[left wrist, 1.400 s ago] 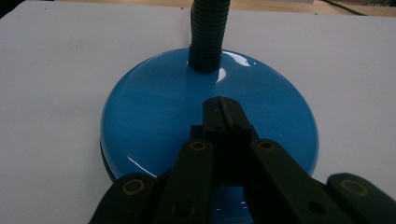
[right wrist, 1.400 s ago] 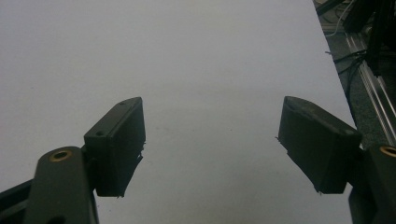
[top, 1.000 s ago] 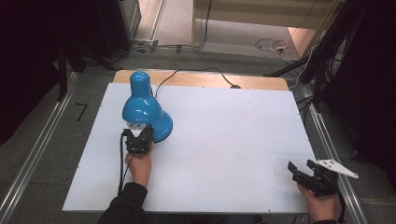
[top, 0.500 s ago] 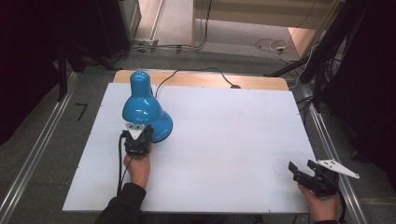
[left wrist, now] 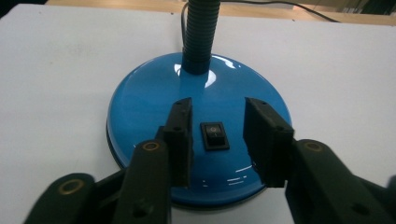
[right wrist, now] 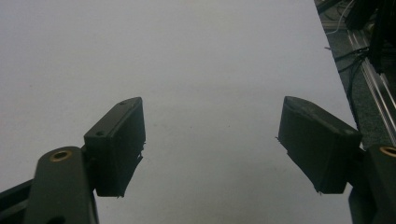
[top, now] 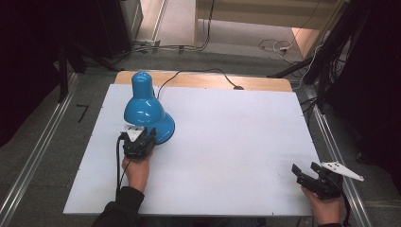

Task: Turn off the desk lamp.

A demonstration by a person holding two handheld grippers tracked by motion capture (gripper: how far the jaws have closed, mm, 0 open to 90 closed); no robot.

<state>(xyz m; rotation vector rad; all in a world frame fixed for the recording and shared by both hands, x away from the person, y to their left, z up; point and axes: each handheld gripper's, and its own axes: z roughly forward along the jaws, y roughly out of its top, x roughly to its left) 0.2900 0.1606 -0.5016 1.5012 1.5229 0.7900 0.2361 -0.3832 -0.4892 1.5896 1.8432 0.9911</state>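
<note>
A blue desk lamp point(top: 142, 105) stands at the left of the white table point(top: 236, 142), its shade leaning over its round base point(left wrist: 149, 98). A ribbed gooseneck point(left wrist: 200, 32) rises from the base, and a black rocker switch point(left wrist: 215, 136) sits on its near side. My left gripper point(top: 139, 141) hovers over the base's near edge. It is open point(left wrist: 219, 119), with one jaw on each side of the switch and nothing held. My right gripper point(top: 308, 176) rests near the table's front right corner, wide open point(right wrist: 212, 133) over bare tabletop.
The lamp's black cable point(top: 189, 74) runs from the lamp to the table's far edge, along a wooden strip point(top: 265, 84). Metal rails point(top: 42, 151) flank the table on both sides. Dark stands and cables point(top: 331, 61) are beyond the right edge.
</note>
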